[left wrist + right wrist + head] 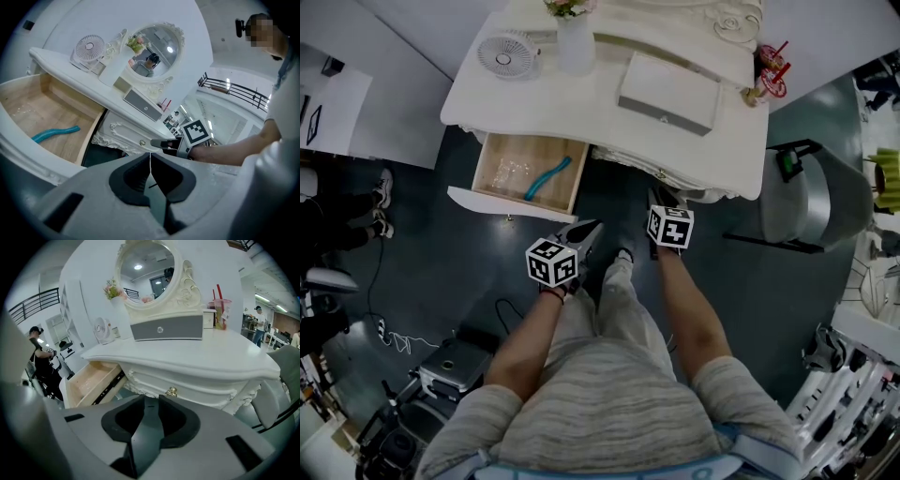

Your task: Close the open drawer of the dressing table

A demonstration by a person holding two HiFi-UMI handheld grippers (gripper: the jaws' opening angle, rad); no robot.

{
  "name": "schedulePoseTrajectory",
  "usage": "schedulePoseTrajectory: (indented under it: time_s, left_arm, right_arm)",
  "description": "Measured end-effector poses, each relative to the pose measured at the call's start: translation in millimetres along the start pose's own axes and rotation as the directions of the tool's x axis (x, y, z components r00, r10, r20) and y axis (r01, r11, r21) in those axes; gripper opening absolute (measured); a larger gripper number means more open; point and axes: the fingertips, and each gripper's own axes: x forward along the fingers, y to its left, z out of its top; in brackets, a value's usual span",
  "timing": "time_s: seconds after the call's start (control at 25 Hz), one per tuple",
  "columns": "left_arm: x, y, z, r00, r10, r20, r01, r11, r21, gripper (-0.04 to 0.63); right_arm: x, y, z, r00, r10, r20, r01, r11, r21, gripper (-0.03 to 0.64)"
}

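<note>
The white dressing table [609,122] stands ahead of me with its left drawer [508,202] pulled out. The wooden inside shows, and a teal curved thing [547,177] lies in it. My left gripper [589,228] is shut and empty, a little in front of the drawer's right corner without touching it. In the left gripper view its jaws [150,153] meet, with the drawer [47,117] and the teal thing [55,134] up to the left. My right gripper [661,195] is open and empty below the table's middle front. Its view [151,398] faces the gold knob [171,392], with the drawer [91,383] off to the left.
On the tabletop stand a small fan [506,53], a white vase [576,42], a grey-fronted box [668,94] and a cup with red straws [772,70]. A grey chair [825,197] stands at the right. Cables [403,337] and gear lie on the floor at the left, near a person [40,362].
</note>
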Motion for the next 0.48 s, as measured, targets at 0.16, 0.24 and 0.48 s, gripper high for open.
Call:
schedulePoseTrajectory:
  time_s: [0.16,0.24,0.48]
  left_arm:
    - [-13.1,2.4,2.8,1.000,0.007,0.014,-0.007,1.000,0.004,0.017]
    - [-21.5,2.7,3.8,1.000,0.009,0.022,-0.010,1.000,0.004,0.017]
    - [-44.3,6.1,4.0,0.999,0.020,0.045,-0.020,1.000,0.003,0.017]
  right_arm:
    - [-16.0,17.5,1.4,0.999,0.029,0.024,-0.029,1.000,-0.010,0.053]
    - [-23.1,27.1,-0.4,0.999,0.042,0.027,-0.041,0.999,-0.017,0.048]
    - [-37.1,50.3,-12.1,0.997,0.068,0.018,-0.068,0.997,-0.025,0.031]
